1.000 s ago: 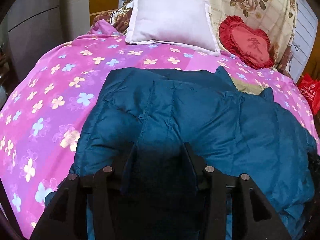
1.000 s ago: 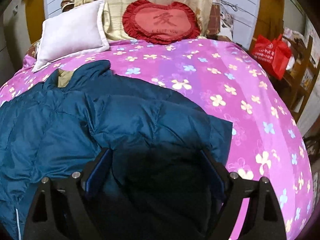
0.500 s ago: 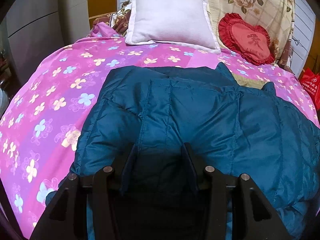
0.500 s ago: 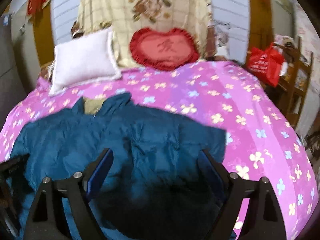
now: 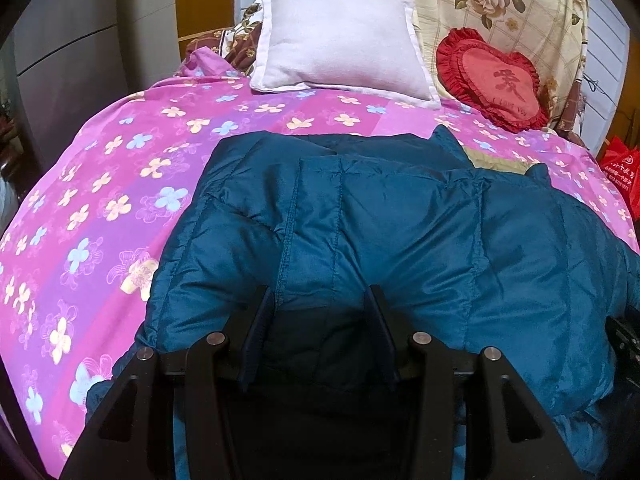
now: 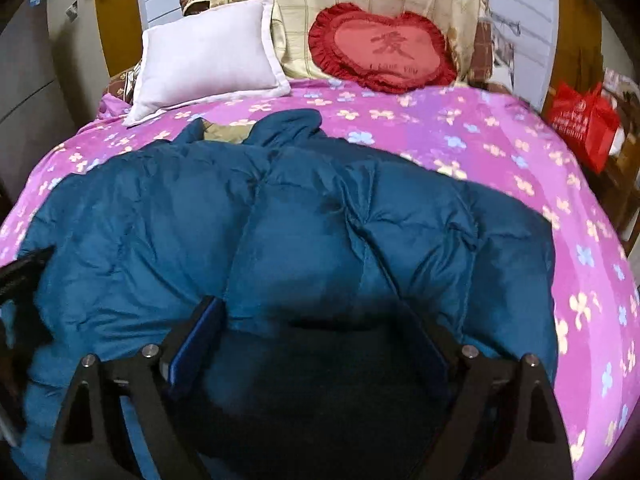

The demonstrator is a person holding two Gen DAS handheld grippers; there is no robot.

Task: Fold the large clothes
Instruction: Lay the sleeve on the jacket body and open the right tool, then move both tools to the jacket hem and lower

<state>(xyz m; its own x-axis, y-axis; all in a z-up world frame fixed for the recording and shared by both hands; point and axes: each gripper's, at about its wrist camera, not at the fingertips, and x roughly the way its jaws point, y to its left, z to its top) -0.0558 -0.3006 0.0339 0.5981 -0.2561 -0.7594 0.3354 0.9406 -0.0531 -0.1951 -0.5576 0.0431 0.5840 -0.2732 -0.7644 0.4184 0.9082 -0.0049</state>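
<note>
Jacket (image 5: 400,232) on floral bedspread (image 5: 120,184), pillow (image 5: 340,44), heart cushion (image 6: 380,48) beyond

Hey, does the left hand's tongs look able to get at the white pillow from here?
Probably yes: the left tongs stand open over the blue jacket, and only open bedspread lies before the white pillow.

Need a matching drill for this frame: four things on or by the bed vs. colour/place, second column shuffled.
Things:
1. jacket
2. square pillow
3. heart cushion
4. shopping bag

Descriptions:
A. red, beside the bed on its right
B. dark teal, spread across the pink floral bedspread, under both tongs
C. white, at the head of the bed, left side
D. red with a ruffled edge, leaning at the head of the bed

Pairs: 1-B, 2-C, 3-D, 4-A
</note>
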